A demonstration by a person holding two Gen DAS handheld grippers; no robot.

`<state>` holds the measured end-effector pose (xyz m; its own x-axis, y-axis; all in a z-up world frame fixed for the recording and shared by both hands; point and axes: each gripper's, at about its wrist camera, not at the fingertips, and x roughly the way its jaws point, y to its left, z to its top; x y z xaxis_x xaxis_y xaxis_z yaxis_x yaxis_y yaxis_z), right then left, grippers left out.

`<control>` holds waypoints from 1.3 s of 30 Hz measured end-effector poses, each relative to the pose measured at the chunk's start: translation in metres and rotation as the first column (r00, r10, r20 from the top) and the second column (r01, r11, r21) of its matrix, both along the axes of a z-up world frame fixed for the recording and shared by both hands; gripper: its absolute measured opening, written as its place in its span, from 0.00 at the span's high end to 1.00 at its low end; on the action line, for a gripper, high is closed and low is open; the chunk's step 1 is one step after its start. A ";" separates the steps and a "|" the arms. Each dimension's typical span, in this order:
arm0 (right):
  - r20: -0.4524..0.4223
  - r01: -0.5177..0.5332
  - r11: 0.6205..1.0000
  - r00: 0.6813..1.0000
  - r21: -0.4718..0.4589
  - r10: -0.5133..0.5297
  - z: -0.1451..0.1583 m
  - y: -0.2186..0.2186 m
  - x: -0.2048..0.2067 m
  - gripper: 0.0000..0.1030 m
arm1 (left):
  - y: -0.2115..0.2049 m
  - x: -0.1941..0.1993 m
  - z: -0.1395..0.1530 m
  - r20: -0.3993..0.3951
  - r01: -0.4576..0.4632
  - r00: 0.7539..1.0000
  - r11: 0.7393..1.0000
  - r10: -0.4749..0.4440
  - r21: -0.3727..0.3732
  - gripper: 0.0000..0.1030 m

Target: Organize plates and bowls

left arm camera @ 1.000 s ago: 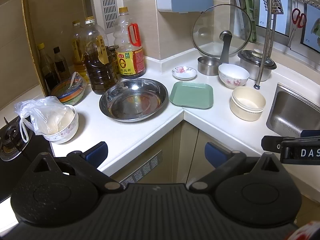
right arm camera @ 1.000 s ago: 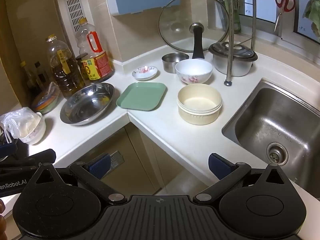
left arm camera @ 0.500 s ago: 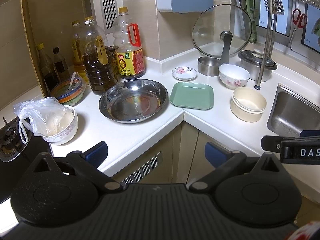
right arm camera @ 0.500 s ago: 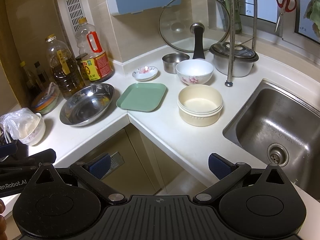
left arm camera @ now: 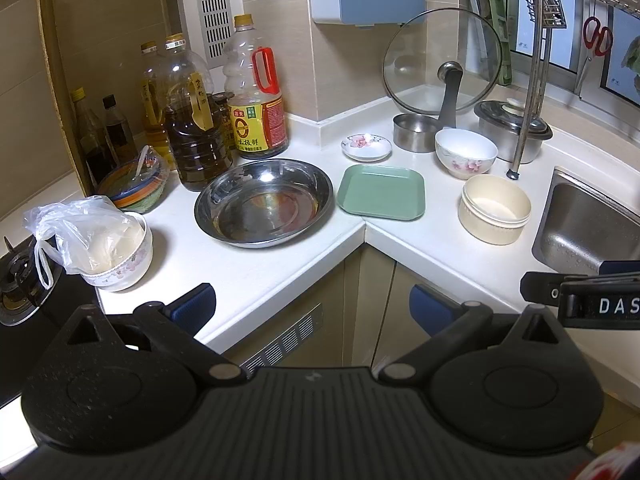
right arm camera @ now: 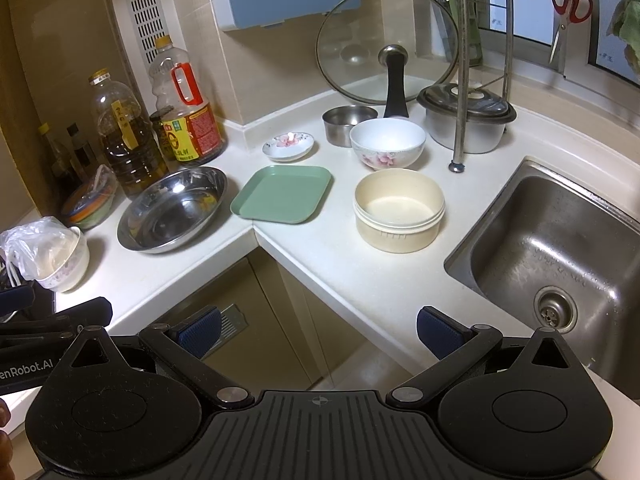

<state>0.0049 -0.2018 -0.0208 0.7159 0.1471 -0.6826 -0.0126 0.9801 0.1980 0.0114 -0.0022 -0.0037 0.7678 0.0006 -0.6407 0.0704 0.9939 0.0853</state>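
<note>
On the white corner counter stand a steel basin (left arm camera: 264, 202) (right arm camera: 173, 209), a green square plate (left arm camera: 381, 192) (right arm camera: 282, 193), a cream bowl (left arm camera: 494, 209) (right arm camera: 399, 209), a white floral bowl (left arm camera: 465, 153) (right arm camera: 387, 143), a small floral saucer (left arm camera: 366, 147) (right arm camera: 288, 146) and a small steel cup (left arm camera: 414, 132) (right arm camera: 349, 124). My left gripper (left arm camera: 312, 306) is open and empty, held in front of the counter edge. My right gripper (right arm camera: 318, 330) is open and empty, also short of the counter.
Oil bottles (left arm camera: 196, 120) and a striped bowl (left arm camera: 132, 188) stand at the back left. A bowl with a plastic bag (left arm camera: 108, 246) sits by the stove (left arm camera: 16, 280). A glass lid (right arm camera: 386, 46), a lidded steel pot (right arm camera: 466, 118), a rack pole (right arm camera: 462, 80) and the sink (right arm camera: 560, 248) are on the right.
Both views have shifted very slightly. Nothing on the counter has moved, and both grippers stay open.
</note>
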 end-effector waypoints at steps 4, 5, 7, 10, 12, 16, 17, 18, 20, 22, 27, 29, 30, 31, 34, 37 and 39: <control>-0.001 -0.001 1.000 1.000 0.000 0.001 0.000 0.000 -0.002 0.00 | 0.000 0.000 0.000 0.000 0.000 1.000 1.000 0.000 0.000 0.00; -0.001 -0.001 1.000 1.000 0.000 0.001 0.000 0.000 -0.002 0.00 | 0.000 0.000 0.000 0.000 -0.001 1.000 1.000 0.001 0.000 0.00; -0.001 -0.001 1.000 1.000 0.001 0.001 0.000 -0.001 -0.001 0.00 | -0.001 0.001 0.000 0.000 0.000 1.000 1.000 0.000 -0.001 0.00; -0.001 -0.001 1.000 1.000 0.000 0.001 0.000 -0.001 -0.002 0.00 | -0.001 0.001 0.000 0.000 0.000 1.000 1.000 0.000 -0.001 0.00; -0.001 -0.001 1.000 1.000 0.000 0.001 0.000 -0.001 -0.001 0.00 | -0.001 0.001 0.000 0.000 0.000 1.000 1.000 0.000 0.000 0.00; -0.001 -0.001 1.000 1.000 0.000 0.001 0.000 -0.001 -0.001 0.00 | -0.001 0.001 0.000 -0.001 0.000 1.000 1.000 0.000 -0.001 0.00; -0.001 -0.001 1.000 1.000 0.000 0.001 0.000 -0.001 -0.001 0.00 | -0.001 0.001 0.000 -0.001 0.000 1.000 1.000 0.000 -0.001 0.00; -0.001 -0.001 1.000 1.000 0.000 0.001 0.000 -0.001 -0.001 0.00 | -0.001 0.001 0.000 0.000 0.001 1.000 1.000 -0.001 -0.002 0.00; -0.001 -0.001 1.000 1.000 0.000 0.001 0.000 -0.001 -0.002 0.00 | -0.001 0.001 0.000 0.000 0.000 1.000 1.000 0.000 -0.001 0.00; -0.001 -0.001 1.000 1.000 0.001 0.001 0.000 -0.001 -0.002 0.00 | -0.001 0.002 0.000 0.000 0.001 1.000 1.000 -0.001 -0.001 0.00; -0.001 -0.001 1.000 1.000 0.000 0.001 0.000 -0.001 -0.001 0.00 | -0.001 0.001 0.000 0.000 0.000 1.000 1.000 0.000 -0.002 0.00; 0.000 -0.001 1.000 1.000 0.000 0.001 0.000 -0.002 -0.002 0.00 | -0.001 0.001 0.000 0.000 0.000 1.000 1.000 0.000 -0.002 0.00; 0.000 -0.001 1.000 1.000 -0.001 0.001 0.000 -0.002 -0.001 0.00 | -0.001 0.001 0.000 0.000 0.000 1.000 1.000 0.000 -0.002 0.00; -0.001 -0.001 1.000 1.000 0.000 0.001 0.000 -0.002 -0.001 0.00 | -0.001 0.002 0.000 -0.001 0.001 1.000 1.000 -0.001 -0.002 0.00; 0.000 -0.001 1.000 1.000 0.000 0.001 -0.001 -0.002 -0.001 0.00 | -0.003 0.002 0.000 -0.002 0.001 1.000 1.000 -0.001 -0.001 0.00; -0.002 -0.001 1.000 1.000 0.000 0.001 -0.001 -0.003 0.000 0.00 | -0.007 0.003 0.000 -0.004 0.000 1.000 1.000 0.000 -0.001 0.00; -0.005 -0.002 1.000 1.000 0.000 0.002 -0.001 -0.004 0.002 0.00 | -0.011 0.005 0.000 -0.006 -0.001 1.000 1.000 0.001 -0.001 0.00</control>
